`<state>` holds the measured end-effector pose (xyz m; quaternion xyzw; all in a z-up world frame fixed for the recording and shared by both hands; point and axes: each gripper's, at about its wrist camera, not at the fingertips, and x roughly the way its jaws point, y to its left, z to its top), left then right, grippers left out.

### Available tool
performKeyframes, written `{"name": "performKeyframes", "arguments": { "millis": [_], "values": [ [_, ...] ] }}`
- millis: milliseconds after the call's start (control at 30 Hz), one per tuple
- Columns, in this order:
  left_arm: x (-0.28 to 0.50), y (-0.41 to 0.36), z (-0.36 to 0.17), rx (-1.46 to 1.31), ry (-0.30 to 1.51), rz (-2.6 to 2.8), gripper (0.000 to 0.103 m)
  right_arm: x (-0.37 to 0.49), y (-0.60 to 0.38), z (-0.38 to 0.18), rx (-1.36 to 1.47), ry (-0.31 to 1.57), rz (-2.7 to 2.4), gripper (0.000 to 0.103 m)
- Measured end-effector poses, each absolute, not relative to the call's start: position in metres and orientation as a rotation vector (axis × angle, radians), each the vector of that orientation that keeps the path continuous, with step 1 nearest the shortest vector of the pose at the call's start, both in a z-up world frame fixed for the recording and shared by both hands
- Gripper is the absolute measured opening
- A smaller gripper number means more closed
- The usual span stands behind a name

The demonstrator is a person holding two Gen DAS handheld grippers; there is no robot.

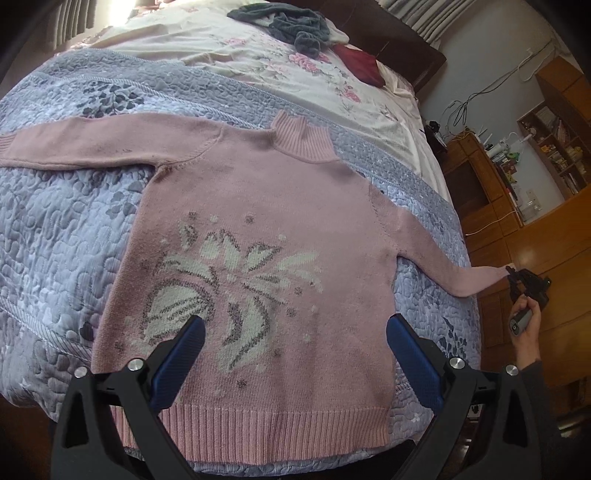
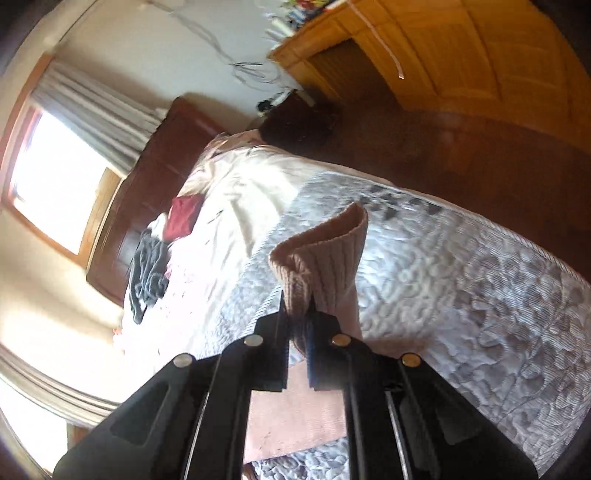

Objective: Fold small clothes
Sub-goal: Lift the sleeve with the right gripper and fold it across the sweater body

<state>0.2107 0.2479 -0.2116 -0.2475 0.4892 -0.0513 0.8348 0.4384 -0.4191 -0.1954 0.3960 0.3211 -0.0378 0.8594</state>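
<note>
— What colours are showing on the pink knitted sweater?

— Dusty pink is covering it, with a white and grey leaf-and-flower pattern spreading over the front. Its ribbed pink cuff is looking more beige in the right wrist view.

— And under it?

— A lavender-grey quilted bedspread is showing darker grey leaf prints. Beyond, a cream sheet with pink roses is lying under a grey crumpled garment and a dark red cloth.

— The hand-held gripper?

— The left hand-held gripper is showing black arms with blue pads.
</note>
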Motion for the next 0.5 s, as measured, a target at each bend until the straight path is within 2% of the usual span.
{"name": "performKeyframes", "arguments": {
  "millis": [133,267,500],
  "values": [
    [0.229,0.26,-0.189,-0.508,0.953,-0.065,0.099,0.449,-0.337,-0.15,0.673,0.656,0.037,0.006],
    [0.253,0.271,-0.176,-0.522,0.955,-0.048,0.099,0.458,-0.247,-0.124,0.535,0.666,0.143,0.006],
    [0.28,0.284,-0.175,-0.57,0.915,-0.143,0.099,0.462,-0.101,-0.136,0.284,0.73,0.242,0.006]
  ]
}}
